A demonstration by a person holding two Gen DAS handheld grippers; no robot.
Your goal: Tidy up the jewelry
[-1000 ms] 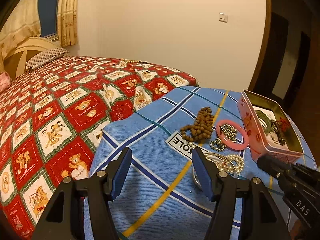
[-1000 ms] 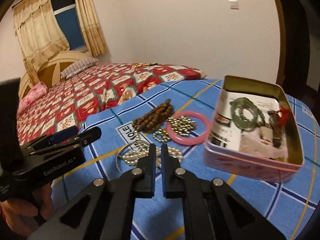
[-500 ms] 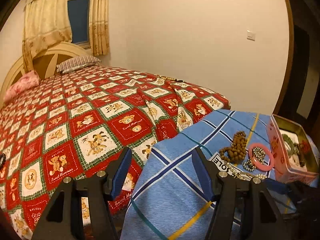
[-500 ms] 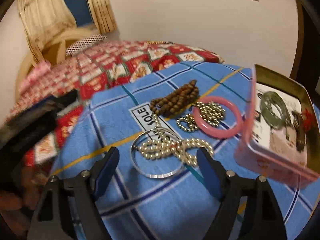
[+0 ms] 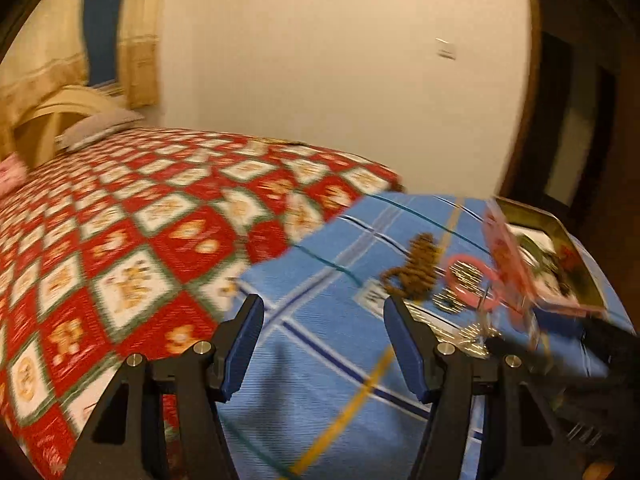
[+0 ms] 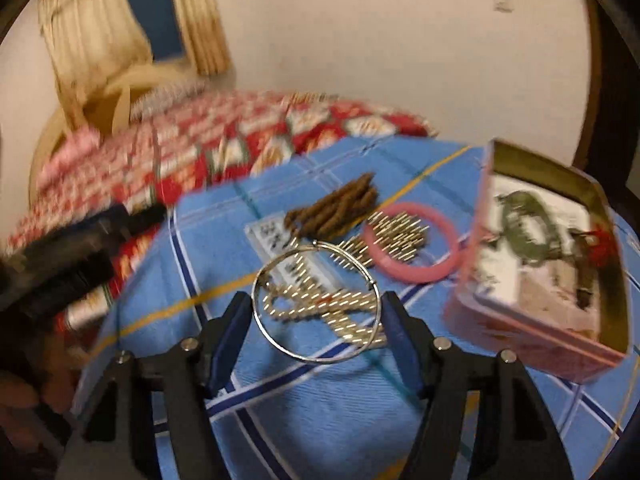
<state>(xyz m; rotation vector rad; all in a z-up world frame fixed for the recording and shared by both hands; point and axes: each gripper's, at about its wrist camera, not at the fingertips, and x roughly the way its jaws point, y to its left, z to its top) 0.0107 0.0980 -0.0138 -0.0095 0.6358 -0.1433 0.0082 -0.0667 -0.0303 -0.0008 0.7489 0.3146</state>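
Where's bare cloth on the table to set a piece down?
Free: the blue cloth under the left gripper, toward the bed-side edge. Crowded: silver bangle, pearl strand, brown beads and pink bangle cluster beside the tin. Right gripper is closing around the bangle.

I see a blue cloth [image 6: 320,408] crossed by dark blue, white and yellow lines. At my twelve o'clock a silver bangle [image 6: 318,302] rings pale gold beads [image 6: 320,304]. At one o'clock lies a pink bangle [image 6: 412,248] over more gold beads, with brown wooden beads [image 6: 336,212] just left of it. At two o'clock the pink tin [image 6: 532,336] is gold inside and holds a green bangle [image 6: 524,224] and a red tassel. At ten o'clock the quilt [image 5: 132,256] shows red and white checks edged green. My gripper pads [image 6: 226,344] are dark blue on black.
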